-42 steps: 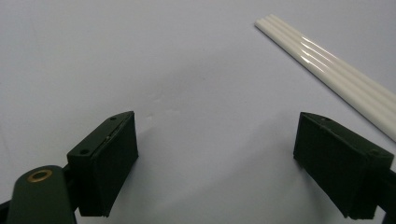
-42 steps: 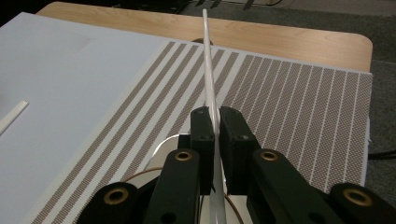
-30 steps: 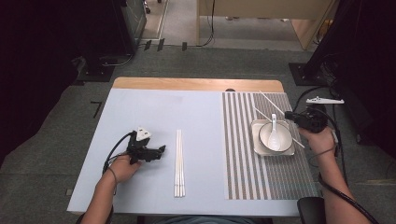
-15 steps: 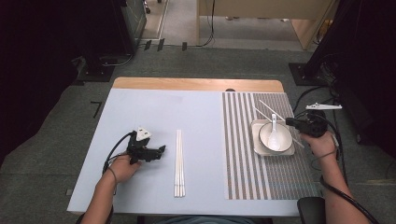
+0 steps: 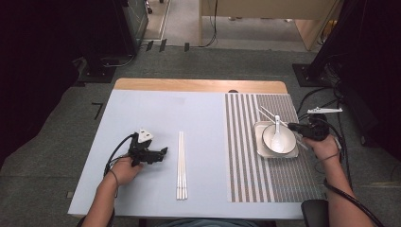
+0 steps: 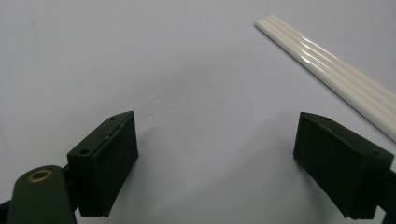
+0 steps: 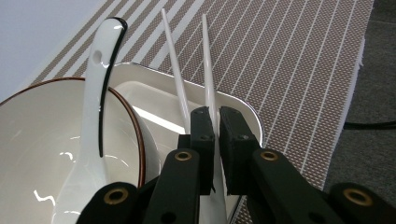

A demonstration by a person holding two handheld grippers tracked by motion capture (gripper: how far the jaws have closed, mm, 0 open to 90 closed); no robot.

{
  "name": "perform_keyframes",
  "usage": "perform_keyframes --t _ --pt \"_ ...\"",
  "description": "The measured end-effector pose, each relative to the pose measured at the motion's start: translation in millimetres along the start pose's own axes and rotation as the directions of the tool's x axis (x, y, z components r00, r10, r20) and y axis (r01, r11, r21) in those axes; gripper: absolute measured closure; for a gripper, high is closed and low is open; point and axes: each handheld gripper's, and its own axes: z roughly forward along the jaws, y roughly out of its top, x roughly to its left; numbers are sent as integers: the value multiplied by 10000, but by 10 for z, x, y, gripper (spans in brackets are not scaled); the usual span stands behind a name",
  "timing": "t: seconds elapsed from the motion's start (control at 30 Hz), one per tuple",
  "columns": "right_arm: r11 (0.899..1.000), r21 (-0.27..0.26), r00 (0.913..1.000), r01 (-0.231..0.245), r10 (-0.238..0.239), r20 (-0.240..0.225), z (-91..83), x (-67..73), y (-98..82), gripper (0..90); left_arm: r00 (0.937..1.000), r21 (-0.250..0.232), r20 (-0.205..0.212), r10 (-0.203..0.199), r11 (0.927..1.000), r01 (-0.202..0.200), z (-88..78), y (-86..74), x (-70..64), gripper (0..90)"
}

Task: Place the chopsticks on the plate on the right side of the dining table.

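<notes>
Up close, right hand-held gripper [image 7: 214, 140] pinches two white chopsticks [image 7: 208, 56] over tray [image 7: 243, 109].

We hold two black metal-and-plastic handheld grippers w/ paired block jaws. On the left gripper [image 5: 163, 152], a grey three-cornered plate sits on top and a black cable loops back past our wrist. Its jaws are chunky black blocks w/ small screw holes; a brass-ringed pivot shows at the linkage. The right gripper [image 7: 215, 122] has black link arms w/ brass-ringed pivots, a grey plate, black cable trailing. Forearms bare; a thin dark band on each wrist.
</notes>
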Motion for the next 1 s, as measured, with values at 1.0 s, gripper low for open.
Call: perform_keyframes --t 1.0 --pt "9971 581 9987 487 -496 144 111 -14 45 848 10000 -1 -5 -2 10000 2 0 0 0 135"
